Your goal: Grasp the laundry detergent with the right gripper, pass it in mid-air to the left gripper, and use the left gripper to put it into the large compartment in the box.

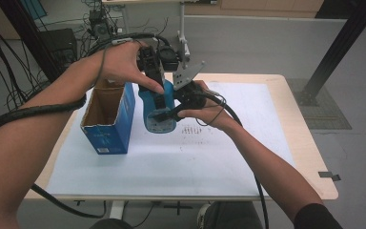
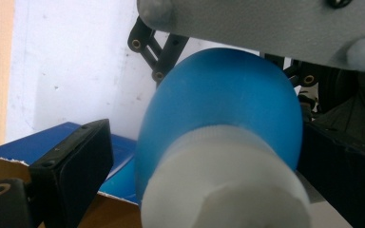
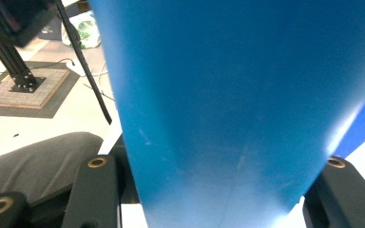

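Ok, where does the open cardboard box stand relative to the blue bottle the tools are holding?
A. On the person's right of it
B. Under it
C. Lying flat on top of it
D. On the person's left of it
D: in the high view the open box stands upright on the white sheet, to the left of the blue bottle.

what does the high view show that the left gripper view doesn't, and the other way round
High view alone: both of the person's hands, the right gripper shut on the lower part of the blue bottle, and the whole open blue carton on the white sheet. Left gripper view alone: the bottle's white cap seen close up between the left gripper's black jaws. Both share the blue bottle, the carton and the white sheet.
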`<state>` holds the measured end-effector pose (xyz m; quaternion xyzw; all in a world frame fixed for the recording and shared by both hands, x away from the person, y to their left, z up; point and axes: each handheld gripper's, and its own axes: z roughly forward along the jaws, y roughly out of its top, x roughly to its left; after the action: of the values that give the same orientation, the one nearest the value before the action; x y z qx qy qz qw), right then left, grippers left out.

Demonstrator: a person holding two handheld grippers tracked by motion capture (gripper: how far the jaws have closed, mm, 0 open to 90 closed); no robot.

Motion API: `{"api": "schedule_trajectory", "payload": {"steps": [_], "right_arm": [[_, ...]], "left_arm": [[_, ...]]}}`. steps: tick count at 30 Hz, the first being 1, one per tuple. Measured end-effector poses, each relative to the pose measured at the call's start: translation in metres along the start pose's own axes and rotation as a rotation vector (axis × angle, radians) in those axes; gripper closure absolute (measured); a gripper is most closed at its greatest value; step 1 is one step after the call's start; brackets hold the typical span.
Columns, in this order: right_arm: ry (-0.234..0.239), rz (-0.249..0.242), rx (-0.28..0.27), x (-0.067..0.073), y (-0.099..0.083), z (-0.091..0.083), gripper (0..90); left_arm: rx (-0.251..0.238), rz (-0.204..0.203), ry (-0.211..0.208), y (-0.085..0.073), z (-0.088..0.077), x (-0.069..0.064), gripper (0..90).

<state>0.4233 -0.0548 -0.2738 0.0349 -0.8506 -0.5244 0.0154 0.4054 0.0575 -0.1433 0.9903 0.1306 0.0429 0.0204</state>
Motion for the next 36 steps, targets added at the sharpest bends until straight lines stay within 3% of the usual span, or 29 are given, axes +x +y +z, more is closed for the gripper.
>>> {"api": "schedule_trajectory", "payload": {"steps": [17, 36], "right_arm": [[0.000, -0.001, -0.012, -0.0001, 0.0007, -0.0019, 44.0], [-0.007, -0.024, -0.018, 0.0041, 0.0029, -0.0045, 44.0]], "left_arm": [[0.005, 0.007, -0.002, 0.0021, 0.0010, 0.0007, 6.6], [-0.002, 0.020, 0.005, 0.0037, -0.0014, -0.0026, 28.7]]}}
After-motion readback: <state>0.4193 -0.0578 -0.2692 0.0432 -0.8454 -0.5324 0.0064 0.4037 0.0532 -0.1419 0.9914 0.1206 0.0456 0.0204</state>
